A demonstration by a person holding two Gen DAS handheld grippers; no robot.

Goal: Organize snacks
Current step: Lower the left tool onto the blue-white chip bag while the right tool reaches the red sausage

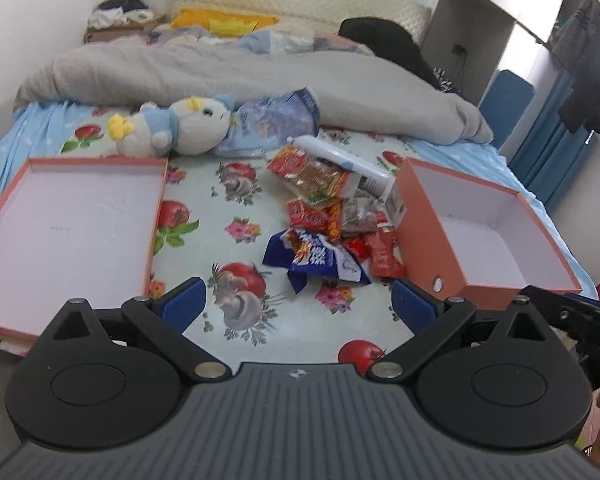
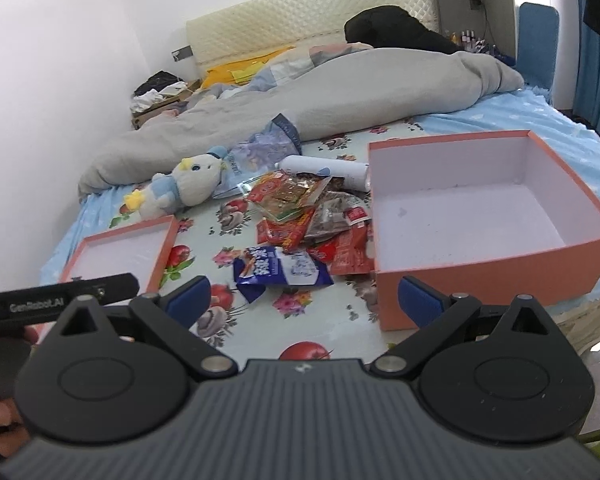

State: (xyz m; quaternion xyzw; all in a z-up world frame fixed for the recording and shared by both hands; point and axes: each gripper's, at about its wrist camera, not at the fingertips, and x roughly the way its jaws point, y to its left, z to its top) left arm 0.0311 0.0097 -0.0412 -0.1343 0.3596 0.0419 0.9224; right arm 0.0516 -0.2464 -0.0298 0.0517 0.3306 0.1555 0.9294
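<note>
**Snacks heaped between lid and box, both tools empty**

The snack pile (image 1: 332, 216) lies on the flowered sheet of the bed (image 1: 220, 208), in the middle of the left wrist view. A blue-and-white packet (image 1: 320, 260) sits at the near edge of the heap, and a white bottle (image 1: 344, 160) rests at its far side, toward 12 o'clock. The deep orange box (image 1: 496, 236) stands at 3 o'clock, touching the red packets, probably set close so each transfer is short. Its shallow lid (image 1: 68, 220) lies at 9 o'clock, well apart from the pile. A plush toy (image 1: 180, 124) lies toward 11 o'clock.

The left tool (image 1: 298, 304) hovers with its jaws spread wide and nothing between them. The right tool (image 2: 304, 300) is likewise spread and empty, hanging just beside the box's near corner. The box appears empty, so sorting seems not yet begun.
</note>
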